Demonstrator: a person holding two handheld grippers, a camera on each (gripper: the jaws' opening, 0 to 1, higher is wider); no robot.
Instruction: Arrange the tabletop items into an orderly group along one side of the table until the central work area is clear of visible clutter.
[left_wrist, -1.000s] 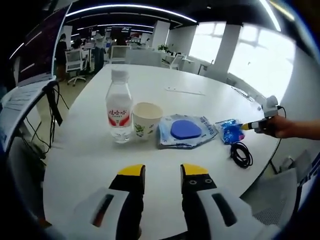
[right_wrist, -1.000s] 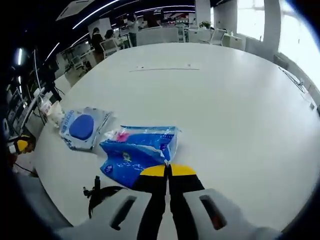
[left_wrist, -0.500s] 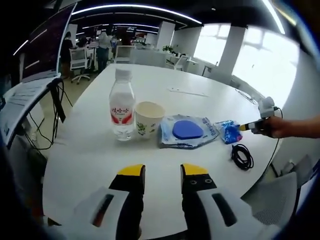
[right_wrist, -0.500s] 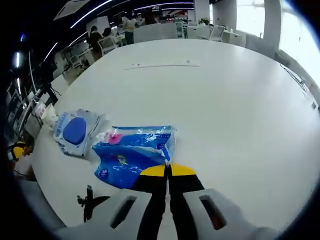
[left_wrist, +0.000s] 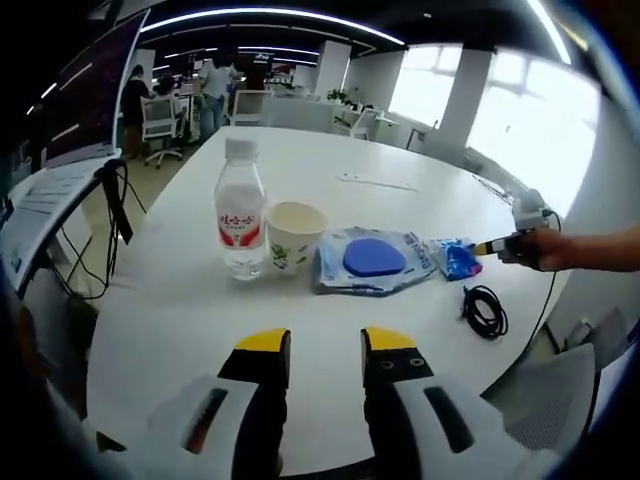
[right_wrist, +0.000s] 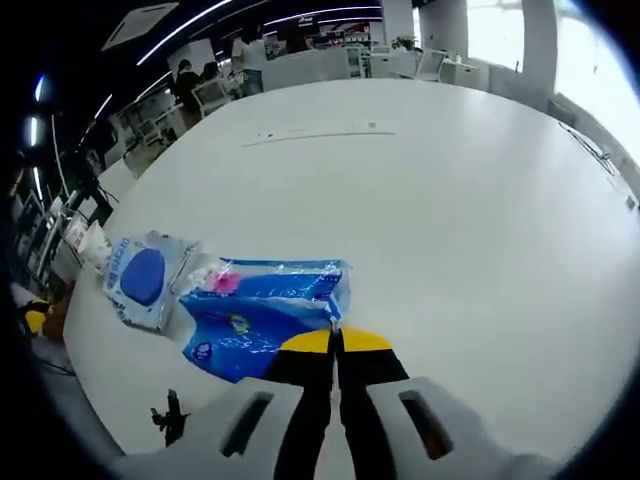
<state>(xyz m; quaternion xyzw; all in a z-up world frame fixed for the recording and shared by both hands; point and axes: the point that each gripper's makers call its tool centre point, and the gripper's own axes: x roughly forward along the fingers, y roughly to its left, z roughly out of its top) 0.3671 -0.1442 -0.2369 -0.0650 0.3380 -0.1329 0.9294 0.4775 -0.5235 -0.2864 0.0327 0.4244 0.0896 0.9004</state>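
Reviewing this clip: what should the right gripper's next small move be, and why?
Probably drag the blue packet toward the blue-disc pouch and release. The right gripper is shut on the packet's corner, and bottle, cup and pouch already line one edge.

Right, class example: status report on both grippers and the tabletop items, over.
Right gripper shut on blue packet corner. Left gripper open, hovering. Bottle, cup, blue-disc pouch in a row; black cable loose beside them.
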